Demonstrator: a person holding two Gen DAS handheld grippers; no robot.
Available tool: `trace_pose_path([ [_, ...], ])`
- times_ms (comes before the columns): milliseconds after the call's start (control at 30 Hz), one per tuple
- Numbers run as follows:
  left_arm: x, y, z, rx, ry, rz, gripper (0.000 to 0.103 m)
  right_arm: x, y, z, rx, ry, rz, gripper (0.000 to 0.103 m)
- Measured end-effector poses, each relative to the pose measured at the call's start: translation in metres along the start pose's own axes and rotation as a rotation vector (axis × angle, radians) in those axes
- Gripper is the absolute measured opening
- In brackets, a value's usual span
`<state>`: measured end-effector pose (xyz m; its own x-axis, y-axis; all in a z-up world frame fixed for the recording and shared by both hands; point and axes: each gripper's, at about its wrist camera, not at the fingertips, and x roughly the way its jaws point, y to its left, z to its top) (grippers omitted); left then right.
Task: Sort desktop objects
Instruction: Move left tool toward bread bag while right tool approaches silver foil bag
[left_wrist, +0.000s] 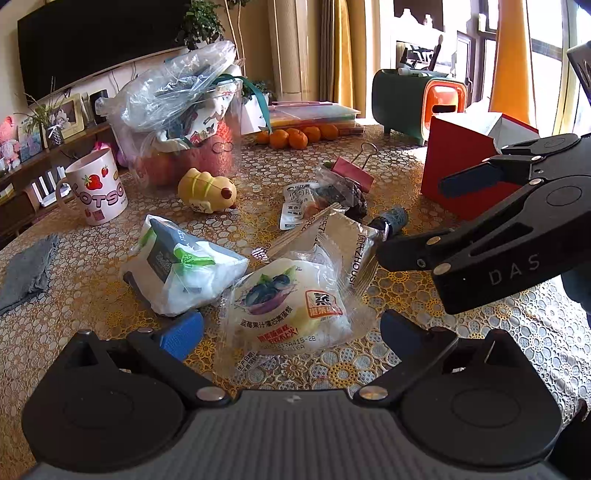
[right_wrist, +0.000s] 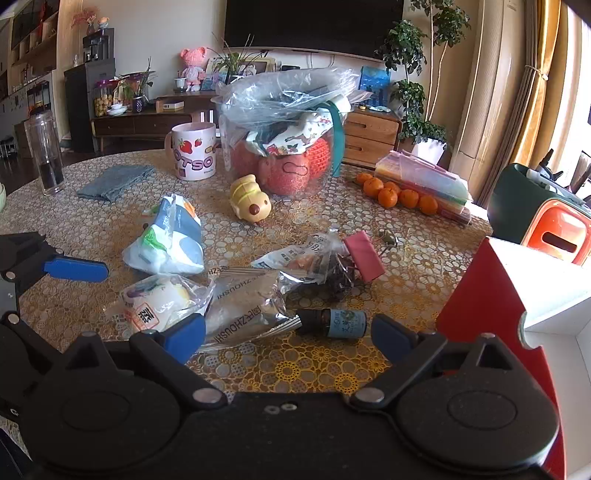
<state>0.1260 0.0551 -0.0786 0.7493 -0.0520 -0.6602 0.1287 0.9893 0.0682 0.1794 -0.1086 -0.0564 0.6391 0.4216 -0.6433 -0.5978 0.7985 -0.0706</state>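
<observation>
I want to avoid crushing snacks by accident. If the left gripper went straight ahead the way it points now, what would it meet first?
Most likely the blueberry cake packet: it lies between the open fingers of the left gripper, right in front. The silver packet sits behind it. Depth is hard to judge here.

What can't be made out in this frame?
- Clear bag, both views: crumpled plastic obscures its contents.
- Small dark bottle: label print too small; in the left wrist view the right gripper hides part of it.
- Red box, right wrist view: cut off by the edge, interior unseen.
</observation>
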Motion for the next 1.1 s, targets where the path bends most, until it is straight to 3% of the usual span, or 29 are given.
trace_pose_path([
  [400,0.023,0.012,-0.001,0.006,0.028,-0.006,0.103,0.038,0.013,0.011,-0.076,0.034,0.055,0.093],
  [767,0.035,0.019,-0.003,-0.019,0.041,-0.032,0.102,0.059,0.02,0.013,-0.053,0.052,0.115,0.091],
  [900,0.034,0.017,-0.005,-0.008,0.027,-0.019,0.102,0.066,0.02,0.011,-0.038,0.068,0.122,0.086],
  [1033,0.033,0.018,-0.007,-0.012,0.017,0.011,0.095,0.068,0.024,0.009,-0.059,0.064,0.109,0.085],
  [1100,0.033,0.019,-0.007,-0.013,0.014,0.028,0.084,0.068,0.025,0.009,-0.061,0.06,0.107,0.083],
])
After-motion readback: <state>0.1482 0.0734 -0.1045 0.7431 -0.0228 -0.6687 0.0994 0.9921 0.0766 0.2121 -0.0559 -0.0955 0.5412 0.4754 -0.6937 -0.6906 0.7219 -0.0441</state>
